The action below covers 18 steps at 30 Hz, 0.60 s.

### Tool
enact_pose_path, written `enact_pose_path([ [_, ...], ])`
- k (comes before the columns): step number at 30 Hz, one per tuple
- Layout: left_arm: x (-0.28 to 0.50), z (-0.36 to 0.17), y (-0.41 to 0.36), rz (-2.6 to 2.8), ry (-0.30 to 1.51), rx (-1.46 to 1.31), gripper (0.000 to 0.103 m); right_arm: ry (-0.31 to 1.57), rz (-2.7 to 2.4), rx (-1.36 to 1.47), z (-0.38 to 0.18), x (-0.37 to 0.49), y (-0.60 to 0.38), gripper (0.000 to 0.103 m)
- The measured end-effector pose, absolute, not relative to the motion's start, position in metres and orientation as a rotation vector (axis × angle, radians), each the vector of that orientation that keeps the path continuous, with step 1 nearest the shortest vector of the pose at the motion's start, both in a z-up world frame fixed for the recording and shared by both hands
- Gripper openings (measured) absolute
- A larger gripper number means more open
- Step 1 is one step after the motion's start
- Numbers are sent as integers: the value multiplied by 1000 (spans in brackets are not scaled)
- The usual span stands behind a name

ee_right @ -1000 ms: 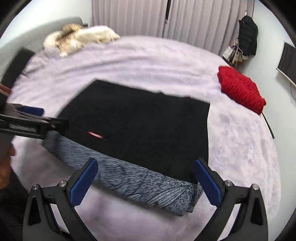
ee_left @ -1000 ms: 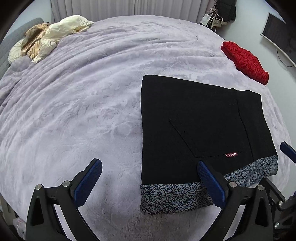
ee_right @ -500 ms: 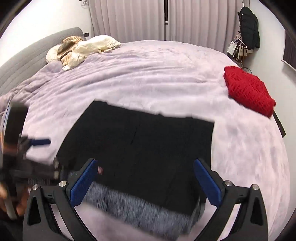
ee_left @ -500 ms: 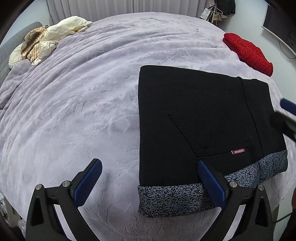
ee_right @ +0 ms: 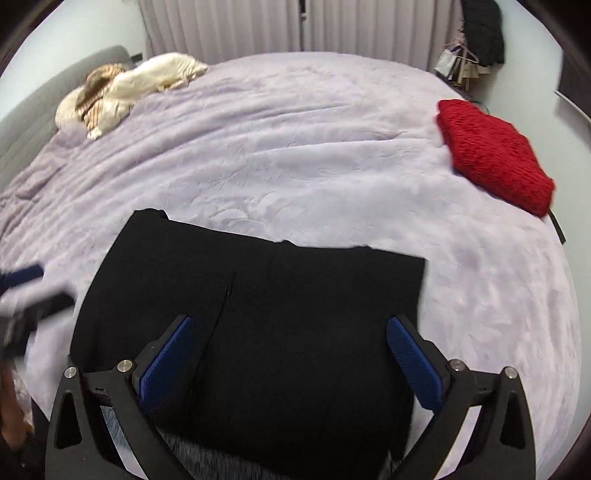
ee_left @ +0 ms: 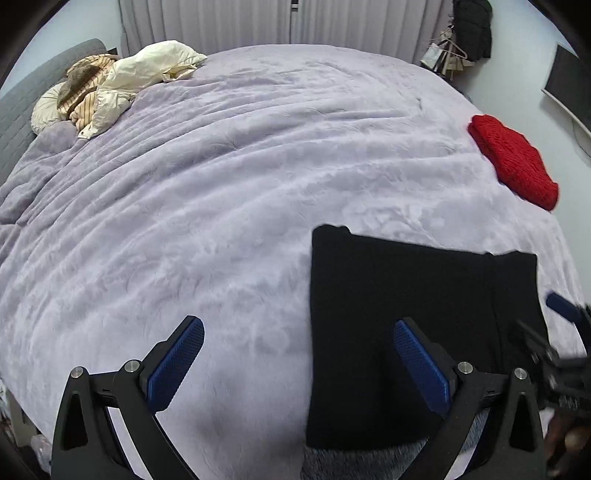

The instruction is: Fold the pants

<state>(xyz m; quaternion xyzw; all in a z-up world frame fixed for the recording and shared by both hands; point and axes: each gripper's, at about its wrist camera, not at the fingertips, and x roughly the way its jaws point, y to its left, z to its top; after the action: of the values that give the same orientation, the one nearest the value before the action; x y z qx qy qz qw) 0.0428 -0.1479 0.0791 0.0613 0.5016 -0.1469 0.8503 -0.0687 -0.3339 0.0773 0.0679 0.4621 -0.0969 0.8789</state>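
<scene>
The black pants point(ee_left: 406, 295) lie folded flat in a rectangle on the lilac bed cover, with a speckled grey lining band at the near edge point(ee_left: 369, 461). They also show in the right wrist view point(ee_right: 277, 314). My left gripper point(ee_left: 299, 362) is open and empty, over the pants' left edge. My right gripper point(ee_right: 288, 362) is open and empty, above the near part of the pants. The right gripper shows blurred at the right edge of the left wrist view point(ee_left: 561, 354).
A folded red knit garment point(ee_left: 513, 162) lies at the bed's right edge, also in the right wrist view point(ee_right: 491, 151). A cream and striped heap of clothes point(ee_left: 110, 85) lies far left by the grey headboard. Curtains and a hanging dark garment point(ee_left: 472, 26) stand behind.
Both grippers have drawn back toward the near edge of the bed and tilted up; the pants now sit lower in both views. The pants have not changed shape.
</scene>
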Motion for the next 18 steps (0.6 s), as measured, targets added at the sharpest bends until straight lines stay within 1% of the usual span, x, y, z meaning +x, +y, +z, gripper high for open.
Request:
enact_pose_path([
  [3,86,59,-154,-266,1138,111,103,943,-236,158,79,-93,-332,103],
  [5,100,48,-152,-206,1150,112,103,939,-255,150,81,-96,-328,103],
  [10,106,29,-155,-200,1177,133,103,957,-237,158,70,-103,-328,103],
  [14,102,26,-166,-199,1143,236,103,980,-255,137,57,-97,-329,103],
  [16,98,35,-160,-206,1164,189,103,974,-263,148,59,-99,-329,103],
  [18,74,58,-149,-274,1127,93,103,942,-266,158,69,-109,-327,103],
])
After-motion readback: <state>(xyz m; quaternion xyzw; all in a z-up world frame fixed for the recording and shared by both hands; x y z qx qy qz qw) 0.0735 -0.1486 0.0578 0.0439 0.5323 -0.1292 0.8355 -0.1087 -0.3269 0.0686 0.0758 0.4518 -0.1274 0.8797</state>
